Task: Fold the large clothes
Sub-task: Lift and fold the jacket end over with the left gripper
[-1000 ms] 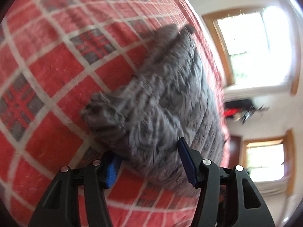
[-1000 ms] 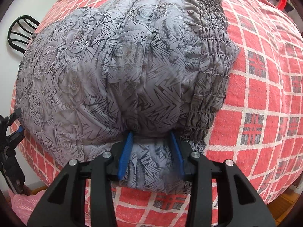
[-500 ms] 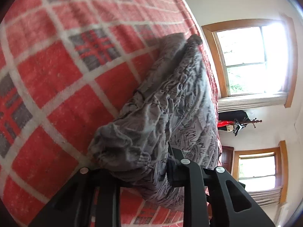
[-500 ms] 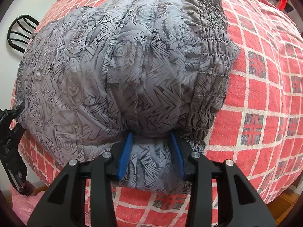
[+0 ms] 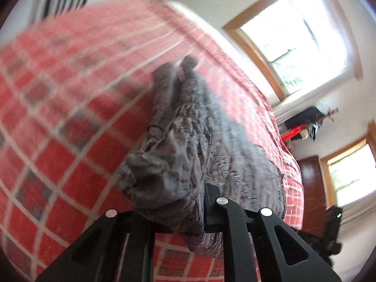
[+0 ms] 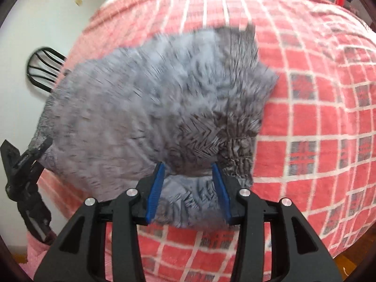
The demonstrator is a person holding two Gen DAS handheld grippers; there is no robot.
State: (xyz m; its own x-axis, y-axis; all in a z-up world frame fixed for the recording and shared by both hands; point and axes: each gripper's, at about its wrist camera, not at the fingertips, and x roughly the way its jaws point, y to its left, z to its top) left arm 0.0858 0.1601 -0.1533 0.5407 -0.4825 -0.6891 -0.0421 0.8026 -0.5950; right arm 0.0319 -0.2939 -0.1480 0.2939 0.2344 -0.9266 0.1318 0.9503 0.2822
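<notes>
Left gripper (image 5: pixel 178 202) is clamping a bunched corner of the grey patterned garment (image 5: pixel 199 145), its jaws having just been closing, with cloth wadded between them and hiding the pads. The fabric is spilling over the near left finger and running away up the frame as a thick ridge. Right gripper (image 6: pixel 190 188) is also pinching the garment (image 6: pixel 150 108) near its gathered elastic edge; a fold of cloth is sitting between the two blue pads (image 6: pixel 155 188), which are set part way apart and have just been opening a little, though the cloth is bulging past both pads so the grip looks kept. In the right wrist view the garment is spreading out from the near centre toward the far left, blurred, lying on the red checked bedspread (image 6: pixel 317 117). The left gripper (image 6: pixel 25 164) is showing at the left edge of that view, touching the garment's left corner. Farther off on the left a black chair back (image 6: pixel 44 70) is standing against a white wall. In the left wrist view the bedspread (image 5: pixel 58 94) is filling the left side, and beyond the garment two wood-framed windows (image 5: pixel 298 40) are glowing bright on the right, with a dark rack (image 5: pixel 305 122) between them.
</notes>
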